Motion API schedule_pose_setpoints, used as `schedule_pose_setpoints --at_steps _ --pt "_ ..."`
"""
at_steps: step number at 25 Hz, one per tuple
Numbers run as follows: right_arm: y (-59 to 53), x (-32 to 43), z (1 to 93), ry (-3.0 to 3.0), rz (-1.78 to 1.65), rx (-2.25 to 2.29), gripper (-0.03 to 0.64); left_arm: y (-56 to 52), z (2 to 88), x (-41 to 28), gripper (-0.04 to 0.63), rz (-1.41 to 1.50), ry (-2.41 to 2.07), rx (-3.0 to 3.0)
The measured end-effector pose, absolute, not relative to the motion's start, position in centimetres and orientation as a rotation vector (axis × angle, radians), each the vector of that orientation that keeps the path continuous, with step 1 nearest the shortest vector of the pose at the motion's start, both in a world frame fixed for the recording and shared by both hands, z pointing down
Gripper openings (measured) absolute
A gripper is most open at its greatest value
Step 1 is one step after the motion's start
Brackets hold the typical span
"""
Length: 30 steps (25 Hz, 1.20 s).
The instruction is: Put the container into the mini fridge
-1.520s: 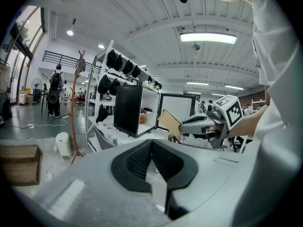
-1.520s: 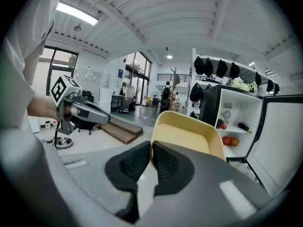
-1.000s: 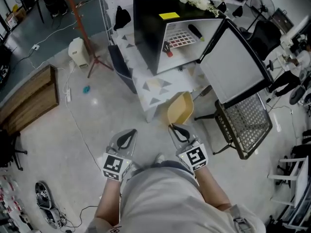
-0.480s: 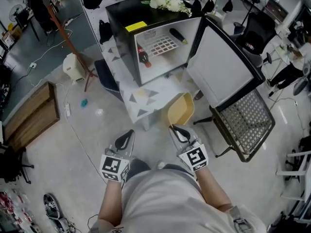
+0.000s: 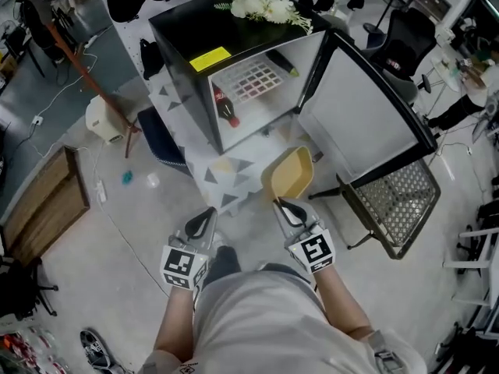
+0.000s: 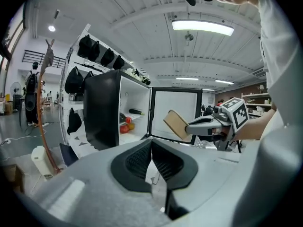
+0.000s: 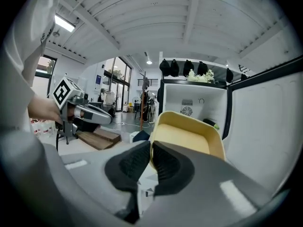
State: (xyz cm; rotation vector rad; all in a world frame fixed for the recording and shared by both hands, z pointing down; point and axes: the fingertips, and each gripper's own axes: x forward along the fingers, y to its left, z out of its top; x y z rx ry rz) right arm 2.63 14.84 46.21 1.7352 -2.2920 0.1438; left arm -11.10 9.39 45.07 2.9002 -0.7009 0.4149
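Observation:
A yellow rectangular container (image 5: 287, 173) is held up in front of me by its near rim, with my right gripper (image 5: 284, 206) shut on it; the right gripper view shows the container (image 7: 185, 135) tilted towards the fridge. The black mini fridge (image 5: 204, 53) stands on a low patterned table (image 5: 226, 179), its door (image 5: 360, 107) swung open to the right. Inside are a white shelf (image 5: 251, 78), a red bottle (image 5: 226, 112) and a dark cucumber-like item (image 5: 282, 62). My left gripper (image 5: 204, 221) is shut and holds nothing, level with the right one.
A metal mesh chair (image 5: 394, 206) stands right of the open door. White flowers (image 5: 265, 5) lie on the fridge top. A wooden crate (image 5: 44, 206) sits at left, with a white jug (image 5: 101, 118) and a red stand leg (image 5: 93, 59) on the floor.
The fridge and table have drawn nearer and shifted left in the head view as I walk forward. Both grippers keep their pose, the right one still holding the container.

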Motion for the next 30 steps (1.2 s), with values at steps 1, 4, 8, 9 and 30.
schedule_pose_setpoints --at_steps 1,4,8,9,30 --pt "13.9 2.8 46.2 -2.277 0.146 1.747 0.021 8.2 45.1 -10.9 0.011 0.419 -0.679 2.905" --pt "11.1 3.2 46.2 -2.231 0.156 1.788 0.021 4.9 45.5 -10.4 0.011 0.432 -0.610 2.919" --pt "8.1 3.2 46.3 -2.165 0.166 1.838 0.021 1.3 45.9 -9.8 0.011 0.441 -0.509 2.940" --pt "7.5 3.2 46.4 -2.148 0.169 1.851 0.021 0.6 46.0 -9.7 0.011 0.440 -0.484 2.945" --pt "-0.3 5.0 45.5 -1.981 0.106 1.898 0.021 -6.5 46.5 -10.3 0.011 0.413 -0.272 2.981"
